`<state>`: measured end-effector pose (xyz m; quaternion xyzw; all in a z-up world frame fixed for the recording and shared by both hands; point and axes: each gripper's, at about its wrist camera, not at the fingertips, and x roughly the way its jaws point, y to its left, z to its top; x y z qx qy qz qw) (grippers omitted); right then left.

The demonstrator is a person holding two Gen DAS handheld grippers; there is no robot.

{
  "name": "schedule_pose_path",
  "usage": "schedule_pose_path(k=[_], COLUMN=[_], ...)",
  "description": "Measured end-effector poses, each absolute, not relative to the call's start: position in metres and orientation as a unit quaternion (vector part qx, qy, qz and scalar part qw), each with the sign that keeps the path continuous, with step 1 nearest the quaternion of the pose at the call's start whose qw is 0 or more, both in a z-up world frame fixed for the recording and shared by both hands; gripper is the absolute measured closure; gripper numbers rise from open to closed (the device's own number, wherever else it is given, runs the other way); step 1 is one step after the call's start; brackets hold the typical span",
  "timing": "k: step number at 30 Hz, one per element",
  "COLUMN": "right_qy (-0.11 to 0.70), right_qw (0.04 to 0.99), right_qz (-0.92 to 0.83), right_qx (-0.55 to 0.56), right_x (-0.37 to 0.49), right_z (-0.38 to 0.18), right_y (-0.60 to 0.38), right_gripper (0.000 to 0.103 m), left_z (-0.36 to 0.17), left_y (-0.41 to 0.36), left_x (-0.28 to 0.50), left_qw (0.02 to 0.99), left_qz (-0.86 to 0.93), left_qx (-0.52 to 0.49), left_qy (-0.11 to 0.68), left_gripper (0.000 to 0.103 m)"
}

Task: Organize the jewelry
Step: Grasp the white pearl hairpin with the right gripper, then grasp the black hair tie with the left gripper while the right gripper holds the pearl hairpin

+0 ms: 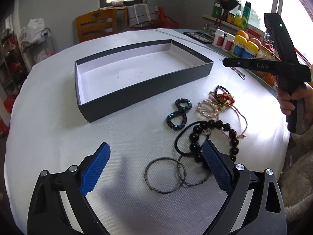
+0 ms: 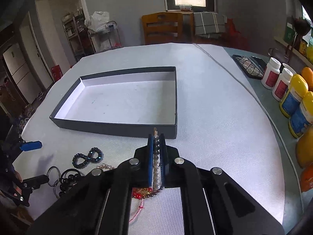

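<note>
Right gripper (image 2: 156,137) jaws pinch a pearl clip (image 2: 156,168) lengthwise; left gripper (image 1: 156,152) jaws spread.

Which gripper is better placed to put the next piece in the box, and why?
Right. The right gripper is shut on a pearl hair clip, close to the empty box. The left gripper is open, holding nothing, over the jewelry pile.

hidden: black bead bracelet (image 1: 215,135) partly behind left tongs (image 1: 154,168) | box label: unreadable
</note>
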<state>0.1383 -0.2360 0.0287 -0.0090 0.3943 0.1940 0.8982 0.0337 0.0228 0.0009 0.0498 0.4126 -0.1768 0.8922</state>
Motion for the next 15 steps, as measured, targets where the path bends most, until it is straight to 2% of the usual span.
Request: schedule_pose_path(k=[3, 5, 8, 13, 15], right_qy=[0.392, 0.394, 0.398, 0.406, 0.409], right_qw=[0.896, 0.892, 0.887, 0.881, 0.878], right_qz=[0.210, 0.222, 0.232, 0.243, 0.248], right_qx=[-0.012, -0.013, -0.019, -0.026, -0.029], right_x=[0.132, 0.129, 0.124, 0.119, 0.118], right_z=[0.036, 0.036, 0.034, 0.030, 0.027], right_y=[-0.232, -0.228, -0.222, -0.217, -0.215], right_gripper=[0.098, 0.098, 0.098, 0.097, 0.097], left_z=[0.002, 0.000, -0.003, -0.009, -0.013], left_y=[0.015, 0.003, -0.017, -0.040, -0.044], left_x=[0.029, 0.029, 0.031, 0.033, 0.036], left_qw=[0.888, 0.883, 0.875, 0.869, 0.867], left_qz=[-0.206, -0.221, -0.240, -0.250, -0.248], left_qx=[0.053, 0.064, 0.089, 0.126, 0.133], left_qy=[0.408, 0.409, 0.410, 0.407, 0.412], left_gripper=[0.019, 0.040, 0.054, 0.057, 0.061])
